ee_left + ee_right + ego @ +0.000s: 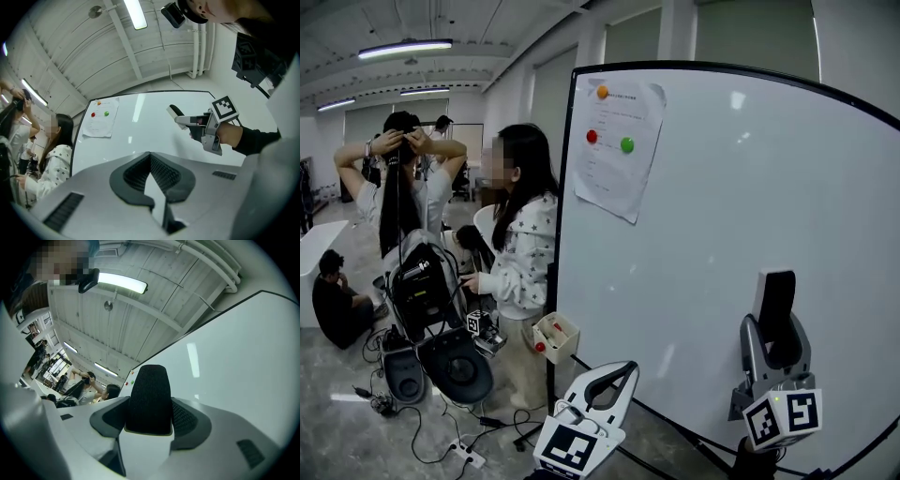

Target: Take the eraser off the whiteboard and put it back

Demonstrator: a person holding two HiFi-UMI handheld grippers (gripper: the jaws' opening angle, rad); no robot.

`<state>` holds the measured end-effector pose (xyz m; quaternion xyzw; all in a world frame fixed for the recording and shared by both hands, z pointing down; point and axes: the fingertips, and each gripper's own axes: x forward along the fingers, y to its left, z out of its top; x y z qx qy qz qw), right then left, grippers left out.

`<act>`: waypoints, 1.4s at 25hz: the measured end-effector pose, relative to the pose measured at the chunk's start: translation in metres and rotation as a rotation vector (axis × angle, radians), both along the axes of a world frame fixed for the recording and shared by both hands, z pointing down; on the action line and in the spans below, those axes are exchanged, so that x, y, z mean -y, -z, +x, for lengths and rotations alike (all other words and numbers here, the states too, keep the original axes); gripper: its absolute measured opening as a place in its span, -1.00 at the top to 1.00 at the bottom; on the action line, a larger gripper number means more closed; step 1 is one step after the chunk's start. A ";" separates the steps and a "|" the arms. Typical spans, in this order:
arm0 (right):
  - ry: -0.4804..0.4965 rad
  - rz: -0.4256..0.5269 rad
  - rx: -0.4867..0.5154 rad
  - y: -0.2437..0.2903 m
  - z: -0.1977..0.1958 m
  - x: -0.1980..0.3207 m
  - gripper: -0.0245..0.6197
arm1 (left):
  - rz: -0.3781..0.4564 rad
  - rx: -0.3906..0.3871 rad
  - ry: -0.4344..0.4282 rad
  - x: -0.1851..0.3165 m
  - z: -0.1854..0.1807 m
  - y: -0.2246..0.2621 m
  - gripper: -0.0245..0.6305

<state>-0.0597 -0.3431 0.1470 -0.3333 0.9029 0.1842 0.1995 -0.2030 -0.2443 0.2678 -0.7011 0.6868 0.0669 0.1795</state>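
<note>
The right hand-held gripper (775, 326) is clamping the eraser (777, 289) between its jaws. The eraser is standing upright, its upper half rising clear above the jaw tips, with the dark felt face turned toward the head camera. In the right gripper view the black felt block is filling the gap between the two jaws. The gripper is holding it up at the lower right part of the whiteboard (694, 216); whether the eraser is touching the board cannot be told. The left hand-held gripper (624, 370) is hanging low near the board's bottom edge, well apart from the eraser, its jaws meeting at the tips with nothing between them. A sheet (619, 150) is hanging at the board's upper left under three coloured magnets (626, 144).
</note>
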 end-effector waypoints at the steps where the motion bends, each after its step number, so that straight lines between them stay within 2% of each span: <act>1: -0.005 0.004 0.002 0.002 -0.006 0.001 0.08 | 0.002 0.002 -0.015 0.004 -0.004 0.001 0.91; 10: -0.102 0.074 0.053 0.033 -0.082 0.005 0.08 | 0.019 0.081 -0.145 0.038 -0.076 0.025 0.91; 14: -0.141 0.085 0.072 0.041 -0.116 0.008 0.08 | 0.025 0.094 -0.196 0.056 -0.102 0.029 0.91; 19: -0.233 0.111 0.042 0.057 -0.133 0.011 0.08 | 0.041 0.100 -0.302 0.070 -0.101 0.040 0.91; 22: -0.259 0.127 0.013 0.068 -0.142 0.012 0.08 | 0.038 0.100 -0.333 0.072 -0.100 0.042 0.91; 27: -0.275 0.141 0.003 0.090 -0.146 0.020 0.08 | 0.039 0.096 -0.326 0.083 -0.102 0.045 0.91; 30: -0.298 0.149 0.000 0.108 -0.148 0.026 0.08 | 0.067 0.090 -0.316 0.090 -0.099 0.060 0.91; 35: -0.302 0.242 -0.058 0.151 -0.170 0.021 0.08 | 0.084 0.098 -0.312 0.090 -0.099 0.069 0.91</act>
